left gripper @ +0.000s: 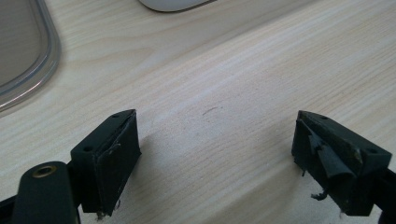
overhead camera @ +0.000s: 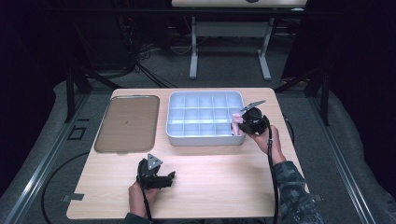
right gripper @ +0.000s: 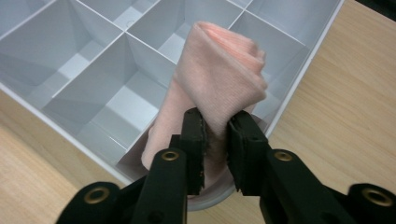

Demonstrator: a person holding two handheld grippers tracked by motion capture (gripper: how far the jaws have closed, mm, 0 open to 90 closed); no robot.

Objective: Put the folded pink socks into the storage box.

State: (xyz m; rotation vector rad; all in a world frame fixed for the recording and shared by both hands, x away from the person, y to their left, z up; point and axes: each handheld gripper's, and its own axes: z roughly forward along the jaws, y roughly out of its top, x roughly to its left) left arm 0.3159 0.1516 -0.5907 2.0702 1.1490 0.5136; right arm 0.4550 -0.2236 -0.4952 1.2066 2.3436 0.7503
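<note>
While my right gripper (right gripper: 215, 135) pinches a pink cloth (right gripper: 219, 74) over the organizer tray (overhead camera: 173, 135), right near cell, nothing is stowed yet. My left gripper (left gripper: 215, 154) idles agape over the table (left gripper: 224, 84).

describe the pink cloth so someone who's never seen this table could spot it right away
On the wooden table, look at the white divided organizer tray on the right, beside the flat brown tray. At its front right corner, the right hand-held gripper pinches a folded cloth above the compartments. It is the one soft, pale pink item among hard white and black things.
</note>
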